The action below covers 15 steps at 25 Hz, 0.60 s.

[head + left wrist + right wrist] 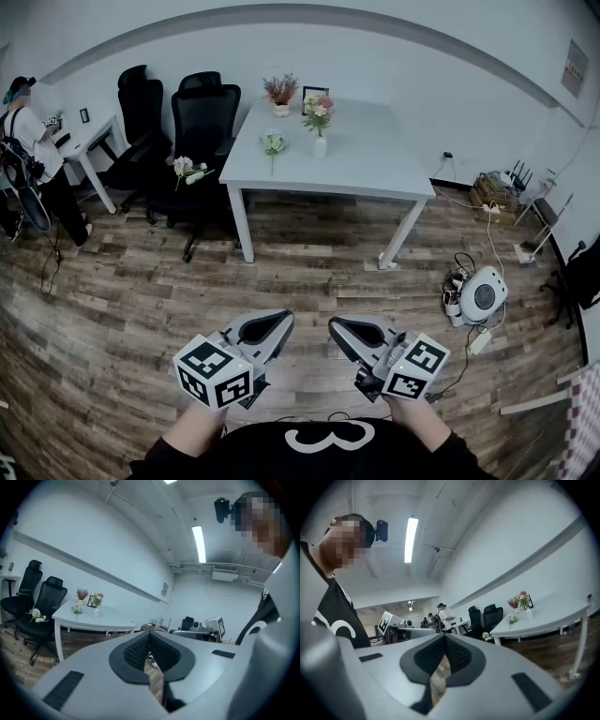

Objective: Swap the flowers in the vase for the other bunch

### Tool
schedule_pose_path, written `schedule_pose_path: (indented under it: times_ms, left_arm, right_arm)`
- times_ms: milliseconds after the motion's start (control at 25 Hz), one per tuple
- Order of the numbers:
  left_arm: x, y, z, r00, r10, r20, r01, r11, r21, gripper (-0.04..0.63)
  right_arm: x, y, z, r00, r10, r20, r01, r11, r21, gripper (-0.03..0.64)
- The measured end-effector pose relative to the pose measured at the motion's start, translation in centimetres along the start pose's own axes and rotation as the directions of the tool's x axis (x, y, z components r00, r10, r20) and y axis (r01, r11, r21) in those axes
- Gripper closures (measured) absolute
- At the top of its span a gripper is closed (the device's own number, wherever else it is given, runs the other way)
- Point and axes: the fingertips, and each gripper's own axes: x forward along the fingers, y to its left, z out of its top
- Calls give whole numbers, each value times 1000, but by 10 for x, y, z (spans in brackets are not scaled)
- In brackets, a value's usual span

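A small white vase (320, 147) with pink flowers (319, 111) stands on the white table (375, 169) far ahead. A loose green-and-white bunch (273, 143) lies on the table left of the vase. Another bunch (187, 170) rests on a black chair seat. My left gripper (278, 322) and right gripper (335, 325) are held close to my body over the wooden floor, both shut and empty, far from the table. The left gripper view shows the vase (95, 612) beyond its shut jaws (149, 634). In the right gripper view the vase (528, 614) sits right of the jaws (443, 639).
A potted dried plant (280, 92) and a picture frame (315, 93) stand at the table's back. Two black office chairs (202, 122) are left of the table. A person (28, 141) stands at a desk far left. Cables and a round white device (483, 295) lie on the floor right.
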Motion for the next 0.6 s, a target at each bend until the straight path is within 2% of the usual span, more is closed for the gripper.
schedule_pose_path:
  times_ms: [280, 600]
  left_arm:
    - [-2, 4, -3, 1000, -12, -8, 12, 1000, -14, 584]
    - [2, -5, -3, 999, -44, -9, 44, 999, -11, 584]
  right_arm:
    - [2, -3, -4, 1000, -19, -3, 19, 1000, -6, 611]
    - [-6, -9, -11, 996, -85, -41, 84, 996, -18, 609]
